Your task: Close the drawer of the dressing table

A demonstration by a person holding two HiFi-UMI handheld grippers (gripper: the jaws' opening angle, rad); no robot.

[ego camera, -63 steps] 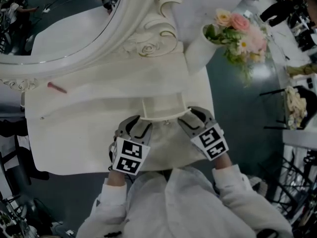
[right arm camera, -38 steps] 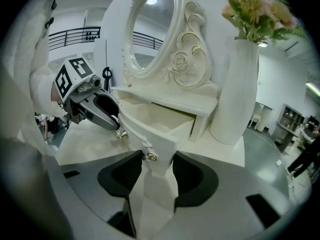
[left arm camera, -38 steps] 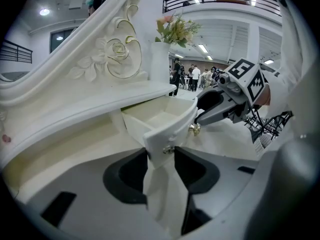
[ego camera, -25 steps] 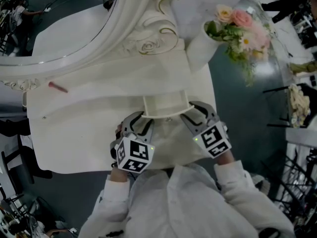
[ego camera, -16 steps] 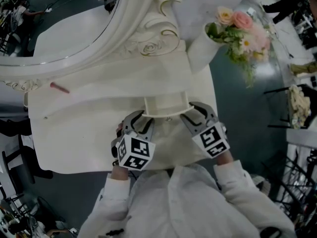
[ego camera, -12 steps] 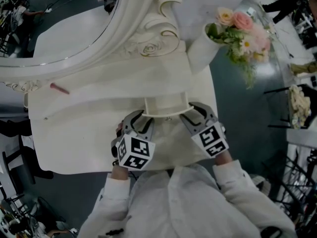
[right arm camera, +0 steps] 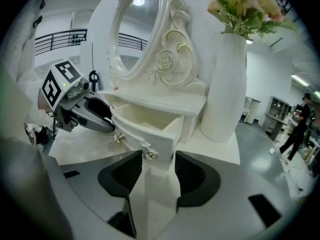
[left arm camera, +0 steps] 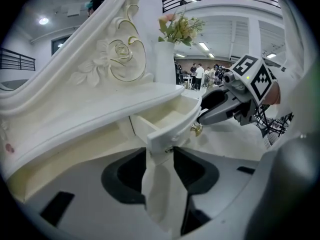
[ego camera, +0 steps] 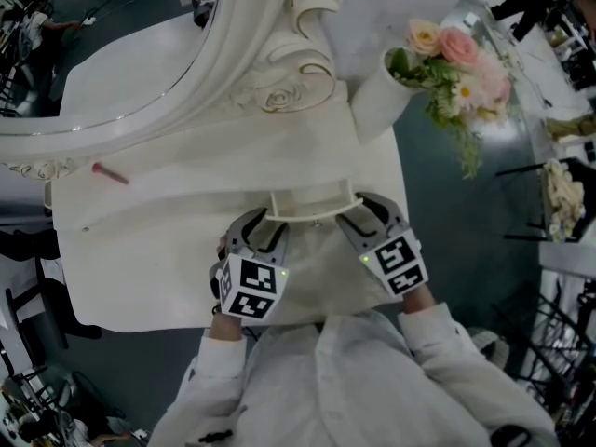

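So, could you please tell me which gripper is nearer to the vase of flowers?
Right. The right gripper sits at the open drawer's right front corner, on the side of the vase; the left gripper is at the drawer's left corner, farther away.

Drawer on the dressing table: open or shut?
Open, partway. The drawer juts out from the dressing table, bare inside showing.

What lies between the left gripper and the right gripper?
The drawer, standing open: its curved front spans the stretch from the left gripper to the right gripper, as the head view shows.
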